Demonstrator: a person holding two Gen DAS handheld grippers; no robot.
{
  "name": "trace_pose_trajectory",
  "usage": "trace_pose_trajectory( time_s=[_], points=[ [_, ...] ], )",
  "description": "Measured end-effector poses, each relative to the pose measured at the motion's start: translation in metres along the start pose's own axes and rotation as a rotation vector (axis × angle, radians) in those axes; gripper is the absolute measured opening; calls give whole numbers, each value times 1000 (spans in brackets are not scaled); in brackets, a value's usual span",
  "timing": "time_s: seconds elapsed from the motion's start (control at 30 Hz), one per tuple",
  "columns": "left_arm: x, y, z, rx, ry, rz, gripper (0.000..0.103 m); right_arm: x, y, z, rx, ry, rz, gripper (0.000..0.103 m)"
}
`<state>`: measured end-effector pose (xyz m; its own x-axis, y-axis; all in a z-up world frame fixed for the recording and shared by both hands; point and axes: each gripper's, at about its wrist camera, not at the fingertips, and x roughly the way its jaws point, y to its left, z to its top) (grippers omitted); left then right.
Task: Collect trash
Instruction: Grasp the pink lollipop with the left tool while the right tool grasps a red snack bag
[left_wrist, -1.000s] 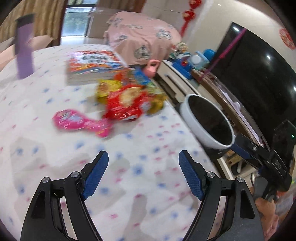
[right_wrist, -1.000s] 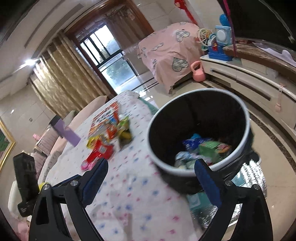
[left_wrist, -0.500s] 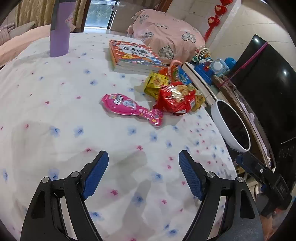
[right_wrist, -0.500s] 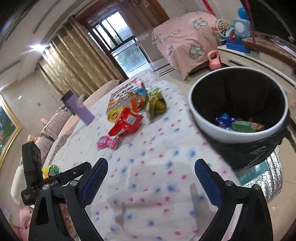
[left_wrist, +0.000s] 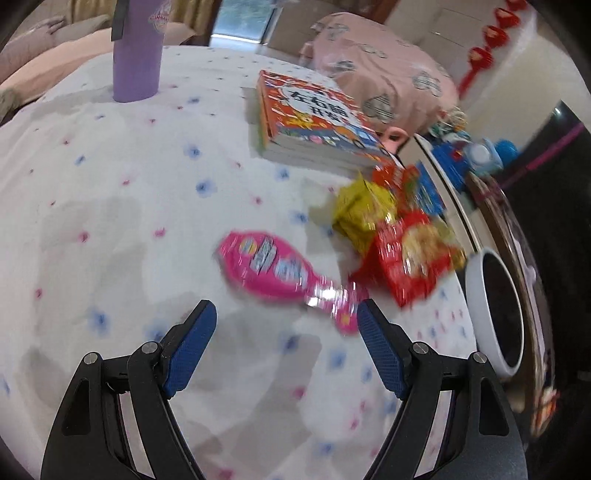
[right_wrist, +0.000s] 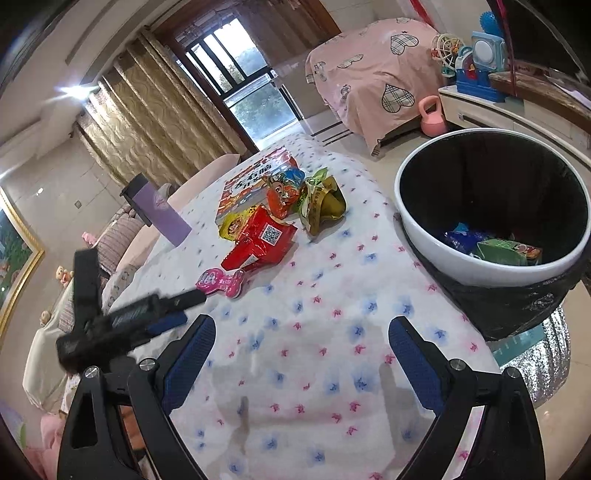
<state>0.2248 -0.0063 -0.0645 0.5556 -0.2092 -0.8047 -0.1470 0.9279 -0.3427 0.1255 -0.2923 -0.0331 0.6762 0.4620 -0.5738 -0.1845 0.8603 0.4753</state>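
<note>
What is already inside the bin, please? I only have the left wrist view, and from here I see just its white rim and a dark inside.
Observer: In the right wrist view the bin holds a blue wrapper and a green packet at the bottom, inside a black liner.
Operator: Thank you. Is the right gripper carrying anything?
Observer: No, the right gripper is open and empty, above bare tablecloth.
Operator: And what is printed on the red packet?
Observer: The red packet shows a QR code on the side facing the right camera.
Operator: Where is my gripper relative to the pink wrapper?
Observer: The left gripper reaches in beside the pink wrapper, not touching it.
</note>
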Motion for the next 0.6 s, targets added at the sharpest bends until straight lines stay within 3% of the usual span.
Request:
trace_pose_trajectory(
  time_s=[0.17, 0.27, 0.33, 0.47, 0.6],
  points=[
    [19, -3, 13, 12, -10, 87, 80, 8, 5, 10, -16, 1, 5, 96],
    [25, -11, 12, 120, -30, 171, 74, 16, 9, 21, -21, -3, 27, 94],
    [26, -14, 9, 189, -35, 187, 67, 22, 11, 27, -22, -4, 38, 91],
    [17, -4, 6, 297, -10, 82, 51, 45, 14, 38, -6, 22, 72, 81],
    [6, 10, 0, 383, 33, -21, 50, 74, 16, 45, 31, 63, 106, 75]
  ],
)
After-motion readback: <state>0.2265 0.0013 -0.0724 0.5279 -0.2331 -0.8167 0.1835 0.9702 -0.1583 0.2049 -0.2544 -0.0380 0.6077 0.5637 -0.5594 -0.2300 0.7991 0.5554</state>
